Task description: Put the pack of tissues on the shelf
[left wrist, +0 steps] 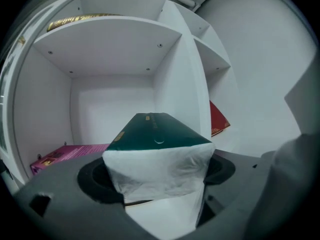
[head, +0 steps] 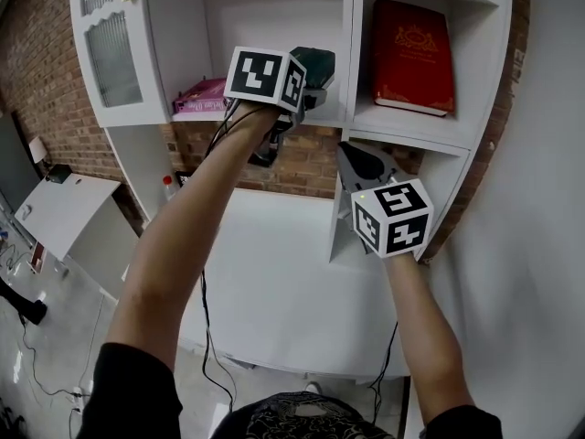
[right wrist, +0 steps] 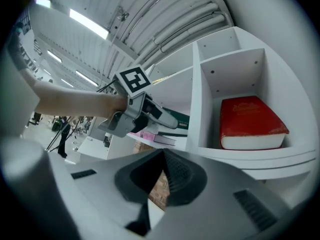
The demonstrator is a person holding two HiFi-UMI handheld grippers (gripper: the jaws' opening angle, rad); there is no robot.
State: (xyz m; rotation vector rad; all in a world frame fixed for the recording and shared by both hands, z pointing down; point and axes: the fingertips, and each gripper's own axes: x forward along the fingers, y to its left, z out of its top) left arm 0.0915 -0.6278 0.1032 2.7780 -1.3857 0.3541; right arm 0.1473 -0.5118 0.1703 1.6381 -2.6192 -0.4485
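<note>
The pack of tissues (head: 317, 62) is dark green on top with a white wrapped end. My left gripper (head: 311, 85) is shut on it and holds it up at the mouth of the middle compartment of the white shelf (head: 352, 44). In the left gripper view the pack (left wrist: 157, 149) fills the space between the jaws of the left gripper (left wrist: 160, 184), pointing into the compartment. My right gripper (head: 355, 156) hangs lower, to the right, with its jaws shut on nothing (right wrist: 162, 156). From the right gripper view the left gripper (right wrist: 150, 111) and pack (right wrist: 177, 120) show at the shelf's edge.
A pink box (head: 203, 97) lies at the left of the same compartment (left wrist: 65, 154). A red book (head: 411, 58) leans in the compartment to the right. A white table (head: 274, 273) stands below, a glass cabinet door (head: 110, 53) at left, brick wall behind.
</note>
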